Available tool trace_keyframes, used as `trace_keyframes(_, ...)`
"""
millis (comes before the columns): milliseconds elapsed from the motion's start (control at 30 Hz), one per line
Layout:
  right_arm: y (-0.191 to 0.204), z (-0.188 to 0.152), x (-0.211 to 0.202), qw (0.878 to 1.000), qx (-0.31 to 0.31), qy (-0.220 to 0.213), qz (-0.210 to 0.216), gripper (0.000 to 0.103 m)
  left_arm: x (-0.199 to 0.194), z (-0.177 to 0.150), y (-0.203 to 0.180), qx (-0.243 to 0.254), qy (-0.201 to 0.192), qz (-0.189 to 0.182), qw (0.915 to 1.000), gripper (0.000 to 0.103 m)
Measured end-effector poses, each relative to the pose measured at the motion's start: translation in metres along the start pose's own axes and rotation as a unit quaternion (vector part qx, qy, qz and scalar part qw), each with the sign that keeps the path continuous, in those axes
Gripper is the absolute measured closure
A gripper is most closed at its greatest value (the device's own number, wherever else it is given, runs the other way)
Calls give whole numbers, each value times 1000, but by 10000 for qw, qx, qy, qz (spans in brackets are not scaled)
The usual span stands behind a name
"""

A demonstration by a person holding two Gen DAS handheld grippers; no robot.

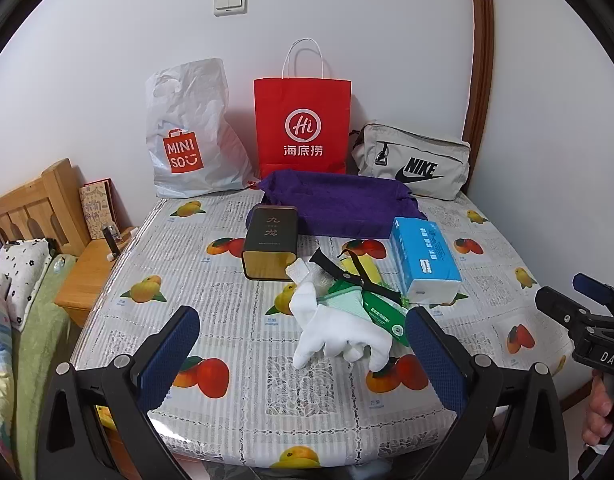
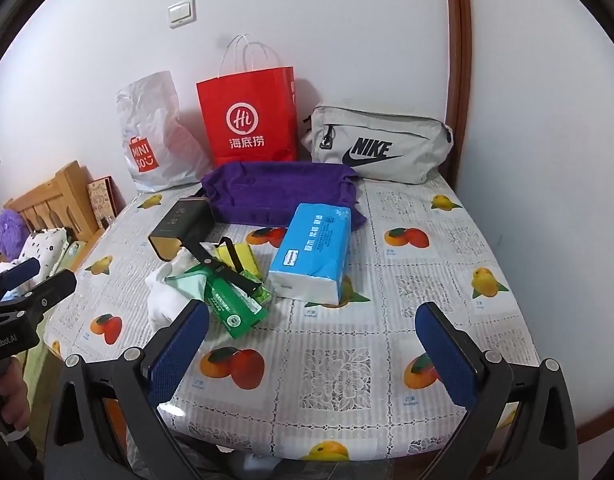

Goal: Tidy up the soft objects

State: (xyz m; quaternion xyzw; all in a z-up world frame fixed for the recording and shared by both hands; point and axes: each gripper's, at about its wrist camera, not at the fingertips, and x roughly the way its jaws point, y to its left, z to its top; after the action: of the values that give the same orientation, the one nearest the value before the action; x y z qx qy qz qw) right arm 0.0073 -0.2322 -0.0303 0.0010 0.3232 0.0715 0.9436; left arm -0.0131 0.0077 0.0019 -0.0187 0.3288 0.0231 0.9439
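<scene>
A white cloth glove (image 1: pixel 339 336) lies on the table in front of my left gripper (image 1: pixel 299 344), whose jaws stand open with nothing between them. Behind the glove sit a green wet-wipe pack (image 1: pixel 381 312), a black strap (image 1: pixel 347 272), a blue tissue pack (image 1: pixel 423 260) and a dark tin box (image 1: pixel 271 244). A purple towel-lined tray (image 1: pixel 339 208) stands farther back. My right gripper (image 2: pixel 311 344) is open over bare tablecloth, with the tissue pack (image 2: pixel 313 252), wipe pack (image 2: pixel 237 308) and glove (image 2: pixel 167 300) ahead to its left.
A white Miniso plastic bag (image 1: pixel 187 132), a red paper bag (image 1: pixel 303 124) and a grey Nike pouch (image 1: pixel 415 160) line the wall. A wooden bed frame (image 1: pixel 31 204) and bedside stand (image 1: pixel 91 264) lie left of the fruit-print table (image 1: pixel 243 320).
</scene>
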Motion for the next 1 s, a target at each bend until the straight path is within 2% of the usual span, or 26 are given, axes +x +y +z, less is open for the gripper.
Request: trace_keyframes(1000,-4,-4,-6,9999,31,-111,82,1,-4,1,-2,121,-100,109,9998,0)
